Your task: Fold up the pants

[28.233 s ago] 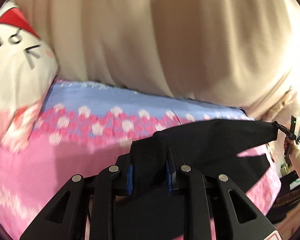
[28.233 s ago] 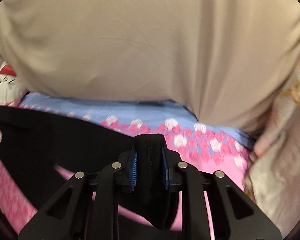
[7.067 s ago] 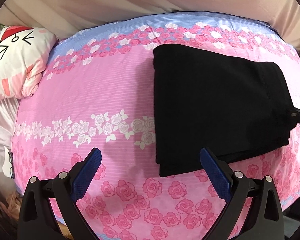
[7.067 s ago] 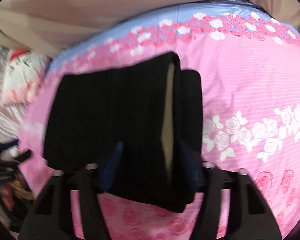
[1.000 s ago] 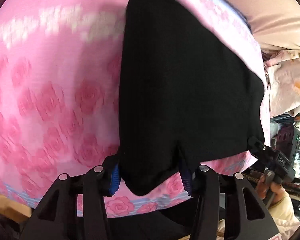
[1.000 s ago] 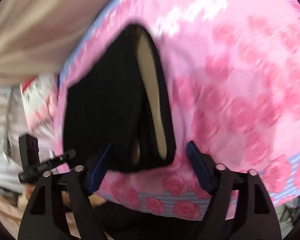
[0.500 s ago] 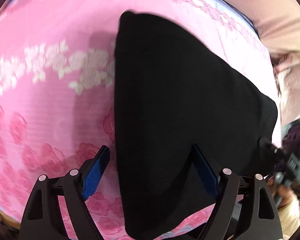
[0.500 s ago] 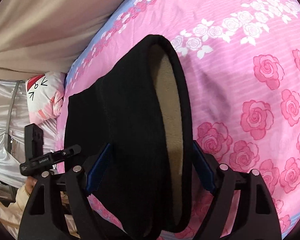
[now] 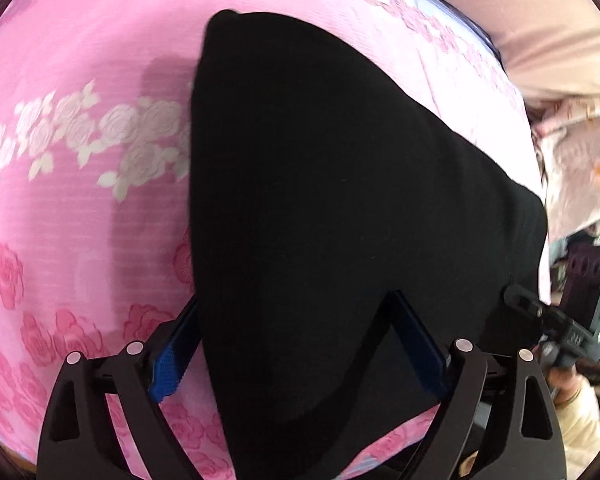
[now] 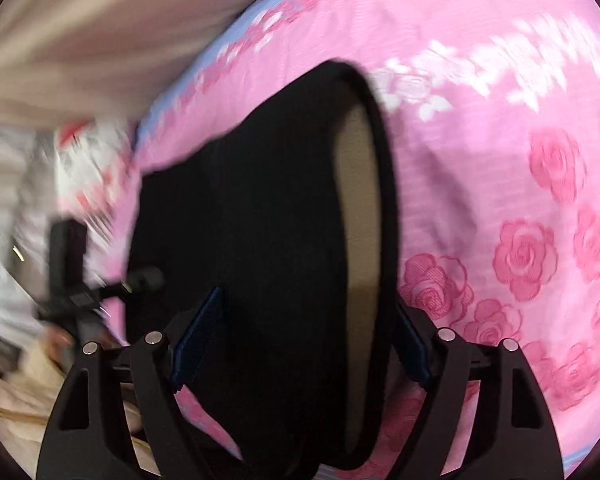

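Observation:
The black pants (image 9: 340, 200) lie folded in a thick stack on the pink rose bedsheet (image 9: 80, 200). My left gripper (image 9: 296, 344) is open, its blue-padded jaws straddling the stack's near corner. In the right wrist view the pants (image 10: 260, 240) show their waistband opening with a beige lining (image 10: 360, 240). My right gripper (image 10: 300, 336) is open, its jaws on either side of the near waistband end. The right gripper (image 9: 556, 328) also shows at the left view's right edge.
A beige curtain (image 10: 100, 40) hangs behind the bed. A Hello Kitty pillow (image 10: 84, 160) lies at the bed's far left in the right wrist view. Crumpled light bedding (image 9: 580, 176) sits past the bed's right edge. The bed's front edge runs just under both grippers.
Both grippers have opened wider over the last second and let go of the pants, which now rest on the sheet. The right view has swung and blurred.

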The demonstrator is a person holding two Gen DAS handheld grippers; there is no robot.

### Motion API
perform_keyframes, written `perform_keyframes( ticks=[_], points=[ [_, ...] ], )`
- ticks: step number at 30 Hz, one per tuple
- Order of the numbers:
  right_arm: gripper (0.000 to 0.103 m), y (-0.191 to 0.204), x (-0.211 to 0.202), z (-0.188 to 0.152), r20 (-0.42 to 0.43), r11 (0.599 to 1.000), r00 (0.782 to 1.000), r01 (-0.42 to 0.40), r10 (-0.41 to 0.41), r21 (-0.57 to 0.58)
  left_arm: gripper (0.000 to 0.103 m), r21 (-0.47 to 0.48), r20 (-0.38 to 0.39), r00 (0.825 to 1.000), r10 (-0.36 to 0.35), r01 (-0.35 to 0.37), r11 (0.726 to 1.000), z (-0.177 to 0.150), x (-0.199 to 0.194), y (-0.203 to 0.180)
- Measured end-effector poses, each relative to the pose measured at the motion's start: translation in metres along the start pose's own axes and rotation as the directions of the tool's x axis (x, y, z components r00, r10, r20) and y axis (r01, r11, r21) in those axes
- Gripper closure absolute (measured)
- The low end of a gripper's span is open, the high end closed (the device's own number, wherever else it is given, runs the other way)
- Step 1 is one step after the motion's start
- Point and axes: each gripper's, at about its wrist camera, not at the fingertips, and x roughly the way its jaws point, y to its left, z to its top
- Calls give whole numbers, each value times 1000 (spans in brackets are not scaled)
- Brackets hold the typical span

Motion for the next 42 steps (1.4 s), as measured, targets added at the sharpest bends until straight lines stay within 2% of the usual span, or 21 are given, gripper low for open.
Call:
perform_keyframes(
  ticks=[3, 4, 5, 6, 7, 9, 11, 14, 17, 19, 22, 24, 30, 35, 38, 41, 42],
  points=[
    [26, 15, 6, -1, -45, 998, 999, 3, -6, -66, 14, 14, 2, 1000, 5, -5, 1000, 4, 1, -1],
    [34, 21, 8, -2, -54, 994, 998, 22, -28, -106, 17, 17, 1, 1000, 11, -11, 1000, 7, 1, -2],
    [37, 24, 9, -2, -60, 992, 997, 34, -41, -125, 21, 26, 1, 1000, 21, -21, 999, 6, 3, -6],
    [39, 23, 9, -2, -60, 992, 997, 35, -43, -119, 30, 46, 3, 1000, 19, -19, 999, 7, 2, -10],
    [40, 20, 10, -1, -59, 995, 998, 31, -37, -99, 34, 49, 0, 1000, 27, -27, 998, 9, 3, -14],
    [39, 14, 11, 0, -50, 998, 998, 19, -22, -59, 35, 52, -3, 999, 35, -34, 998, 10, 3, -19],
    [31, 15, 11, -3, -34, 999, 999, 10, -12, -49, 35, 47, -6, 999, 32, -32, 998, 12, 5, -20],
    [31, 23, 14, -3, -37, 995, 998, 56, -59, -83, 31, 31, -9, 1000, 18, -18, 999, 12, 8, -17],
    [49, 12, 10, -2, -38, 999, 999, 32, -33, -37, 34, 43, -1, 999, 33, -33, 999, 9, 6, -16],
    [59, 16, 9, -3, -39, 999, 999, 32, -33, -42, 45, 60, 8, 999, 40, -40, 997, 9, 3, -20],
    [64, 24, 5, -2, -38, 997, 998, 44, -46, -56, 64, 89, 26, 998, 53, -55, 995, 8, -4, -31],
    [66, 28, 2, -2, -41, 998, 998, 41, -43, -55, 68, 101, 35, 998, 60, -63, 993, 6, -8, -35],
    [68, 53, -20, -3, -93, 997, 995, 26, -32, -67, 73, 93, 35, 999, -7, 4, 996, 2, -34, -37],
    [69, 77, -41, -12, -172, 995, 985, 3, -21, -101, 74, 113, -61, 996, -64, 70, 991, -15, -65, -41],
    [69, 111, -63, 3, -119, 984, 993, -22, 1, -175, 74, 131, -62, 995, -76, 84, 988, -17, -89, -46],
    [69, 145, -88, 38, -8, 963, 1000, -31, 30, -267, 74, 176, 25, 997, -70, 65, 982, -1, -126, -57],
    [69, 154, -92, 48, 20, 956, 999, -34, 42, -292, 74, 198, 76, 995, -71, 55, 979, 9, -142, -63]
  ],
)
